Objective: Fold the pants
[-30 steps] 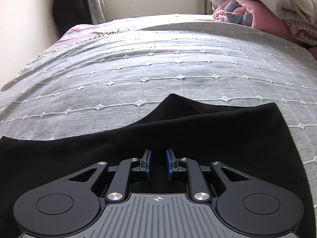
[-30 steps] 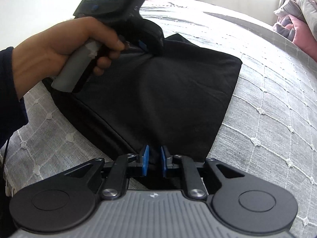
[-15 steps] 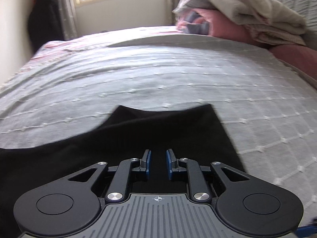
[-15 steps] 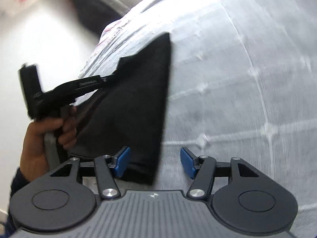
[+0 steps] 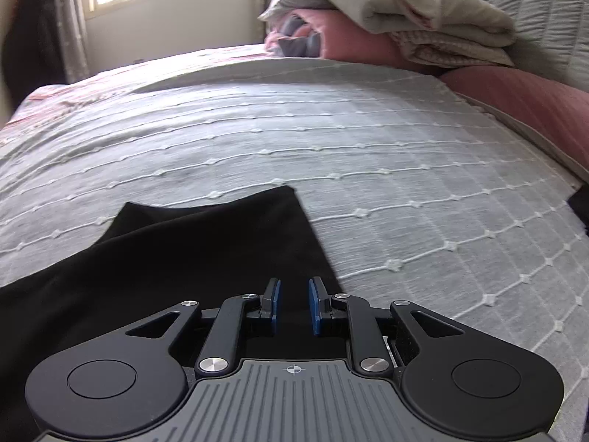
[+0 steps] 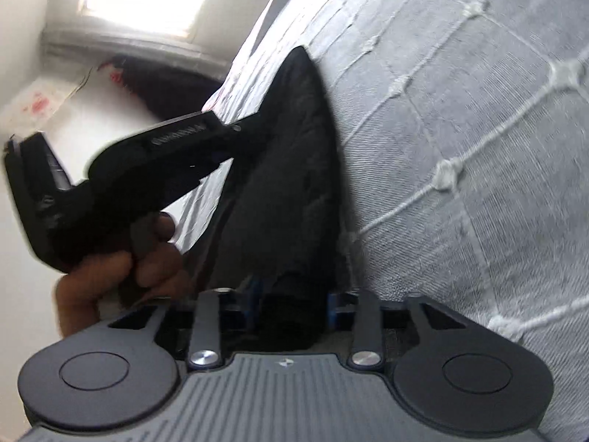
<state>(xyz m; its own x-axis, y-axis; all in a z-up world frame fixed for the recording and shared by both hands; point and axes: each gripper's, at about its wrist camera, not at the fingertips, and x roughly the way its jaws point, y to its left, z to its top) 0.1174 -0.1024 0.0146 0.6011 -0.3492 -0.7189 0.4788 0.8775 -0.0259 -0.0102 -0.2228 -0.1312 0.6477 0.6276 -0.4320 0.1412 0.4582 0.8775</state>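
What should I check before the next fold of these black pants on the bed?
1. Left hand-held gripper shut on black pants: ok.
2. Right hand-held gripper: jaws have just been closing, fabric between them; firm hold: cannot tell.
3. Pants lying flat: not ok, lifted and bunched between the grippers.
4. Bedspread beyond the pants free of other things: ok.
5. Blanket pile apart from the pants: ok.
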